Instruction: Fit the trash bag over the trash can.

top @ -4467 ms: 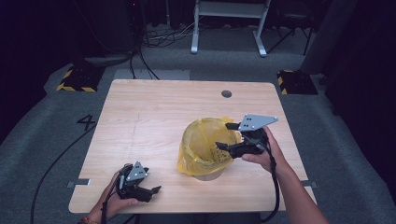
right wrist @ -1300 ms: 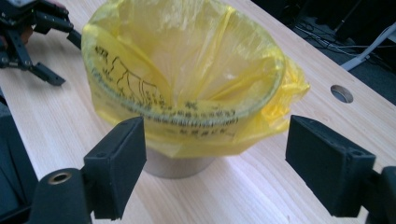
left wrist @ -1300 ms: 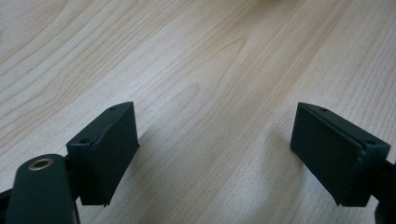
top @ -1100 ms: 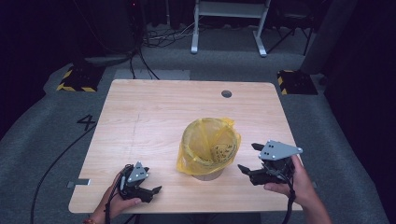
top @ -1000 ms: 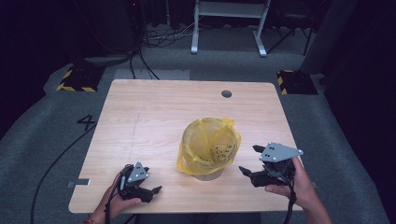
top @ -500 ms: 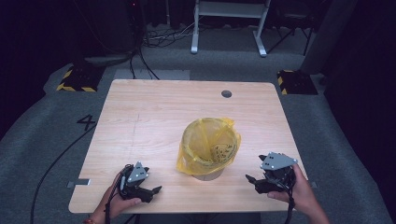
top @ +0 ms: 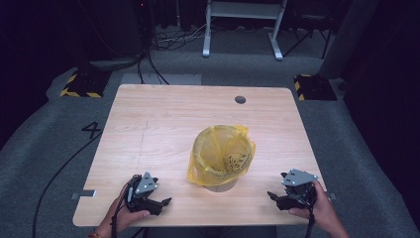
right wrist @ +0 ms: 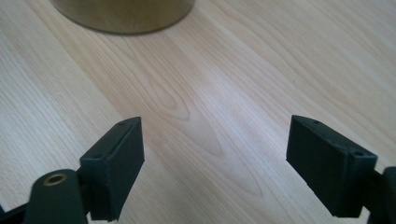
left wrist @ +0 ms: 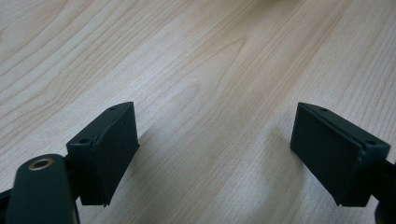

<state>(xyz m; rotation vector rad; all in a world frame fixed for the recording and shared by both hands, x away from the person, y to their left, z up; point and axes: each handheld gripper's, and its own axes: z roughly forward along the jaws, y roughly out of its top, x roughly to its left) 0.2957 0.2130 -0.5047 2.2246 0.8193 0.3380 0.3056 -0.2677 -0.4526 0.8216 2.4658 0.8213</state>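
Left gripper (top: 157, 201): rests low at the near left edge of the counter (top: 168, 124), held in the person's left hand (top: 121, 218), pointing right toward the middle. In the left gripper view its fingers (left wrist: 109, 149) stand wide apart with bare wood grain between them; nothing is held or touched.

Centre: a small bin (top: 220, 184) stands upright on the counter, lined with a yellow plastic bag (top: 221, 153) whose rim folds outward over the top and hangs loosely down the sides. The bag mouth is open; dark printing shows on the inner wall, too small to read. The bin sits between the two grippers, apart from both.

Right gripper (top: 280, 198): low over the near right edge of the counter, held in the right hand (top: 322, 210), pointing left toward the bin. Whether it rests on the wood is not clear. In the right gripper view its fingers (right wrist: 116, 163) are spread wide and empty, with the bin's rounded base (right wrist: 123, 16) ahead of them, near but not in contact.
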